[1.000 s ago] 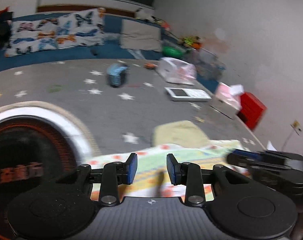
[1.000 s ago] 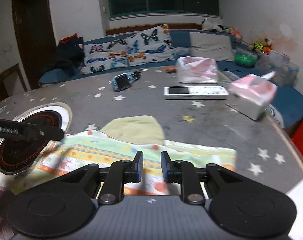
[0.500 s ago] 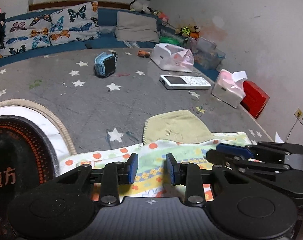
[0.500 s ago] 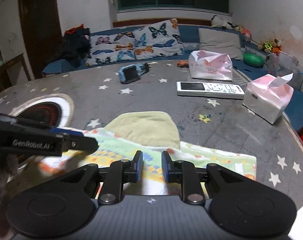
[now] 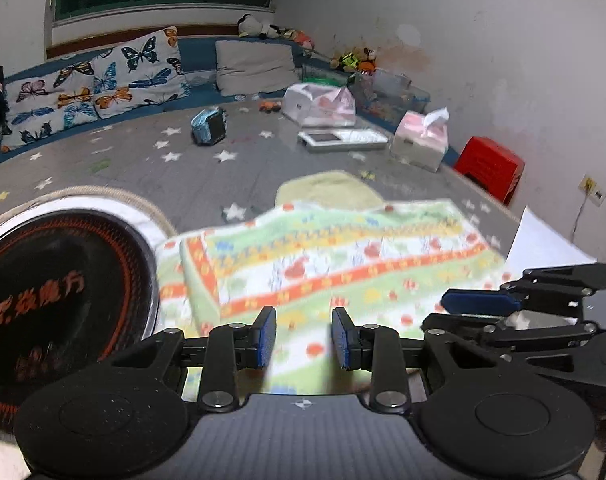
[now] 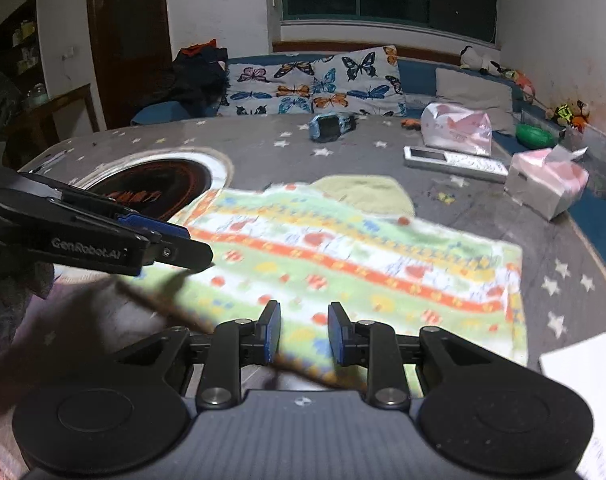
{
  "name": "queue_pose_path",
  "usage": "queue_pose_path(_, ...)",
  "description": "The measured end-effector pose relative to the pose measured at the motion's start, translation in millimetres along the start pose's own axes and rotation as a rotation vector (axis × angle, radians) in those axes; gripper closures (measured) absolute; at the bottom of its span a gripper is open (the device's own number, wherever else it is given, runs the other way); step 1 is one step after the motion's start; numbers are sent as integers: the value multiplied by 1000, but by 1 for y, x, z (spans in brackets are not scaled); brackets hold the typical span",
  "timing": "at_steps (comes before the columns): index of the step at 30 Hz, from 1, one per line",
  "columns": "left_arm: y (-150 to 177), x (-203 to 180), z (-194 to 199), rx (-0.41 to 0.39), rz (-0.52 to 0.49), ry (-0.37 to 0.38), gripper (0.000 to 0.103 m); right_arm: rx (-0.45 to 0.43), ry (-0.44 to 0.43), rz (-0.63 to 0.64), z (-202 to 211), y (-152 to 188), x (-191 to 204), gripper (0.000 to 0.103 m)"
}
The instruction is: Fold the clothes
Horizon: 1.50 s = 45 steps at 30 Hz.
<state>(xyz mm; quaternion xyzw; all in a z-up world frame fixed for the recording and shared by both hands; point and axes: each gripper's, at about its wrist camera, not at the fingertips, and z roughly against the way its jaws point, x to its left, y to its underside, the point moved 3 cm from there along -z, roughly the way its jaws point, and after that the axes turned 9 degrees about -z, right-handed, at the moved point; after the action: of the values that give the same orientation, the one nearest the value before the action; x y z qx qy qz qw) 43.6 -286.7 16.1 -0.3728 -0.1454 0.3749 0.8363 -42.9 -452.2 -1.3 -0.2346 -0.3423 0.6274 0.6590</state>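
A colourful striped patterned cloth (image 5: 335, 256) lies spread on the grey star-print table, with a pale yellow-green cloth (image 5: 329, 192) just beyond its far edge. It also shows in the right wrist view (image 6: 355, 260), blurred. My left gripper (image 5: 303, 338) is open, its jaws apart over the cloth's near edge, gripping nothing. My right gripper (image 6: 304, 334) is open over the near edge too, further right. The right gripper shows in the left wrist view (image 5: 503, 312); the left one shows in the right wrist view (image 6: 151, 244).
A round black induction plate (image 5: 43, 304) sits at the left. Further back lie a blue toy (image 5: 209, 126), a white remote (image 5: 343, 140), a tissue box (image 5: 421, 144) and a pink bag (image 5: 319, 104). White paper (image 5: 543, 244) lies at the right table edge. A red stool (image 5: 489, 166) stands beyond.
Both grippers have pulled back toward the near edge and risen, so more of the patterned cloth shows. The jaws of both have opened a little wider.
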Motion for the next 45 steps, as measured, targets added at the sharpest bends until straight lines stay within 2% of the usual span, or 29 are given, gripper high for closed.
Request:
queue_pose_path(4,6,-4,0,0,-7,-32,69,-12,27,6,3,6,6,75)
queue_pose_path(6,7,-5,5,0,8,-29,68,-26,26,-7,8,7,9,62)
queue_pose_path(10,12,-5,18,-3,40,-26,60,-32,26,-26,15,17,17,59)
queue_pose_path(11,14,-5,21,-4,40,-34,58,-30,29,-28,15,19,19,55)
queue_pose_path(15,22,-6,36,-11,48,-58,46,-22,45,-41,18,27,25,47)
queue_pose_path(17,26,-5,44,-17,54,-80,33,-14,48,-50,19,30,27,37)
queue_pose_path(19,31,-4,51,-21,60,-110,19,-8,46,-58,21,34,31,33)
queue_pose_path(24,47,1,67,-30,76,-144,9,-12,57,-76,25,40,39,18)
queue_pose_path(28,58,7,80,-33,113,-173,2,-20,75,-86,29,44,45,15)
queue_pose_path(33,71,12,91,-39,153,-209,0,-29,88,-113,31,46,48,4)
queue_pose_path(37,79,12,95,-36,169,-216,0,-33,104,-115,33,47,52,0)
queue_pose_path(45,87,8,98,-32,170,-220,0,-42,137,-121,36,50,58,0)
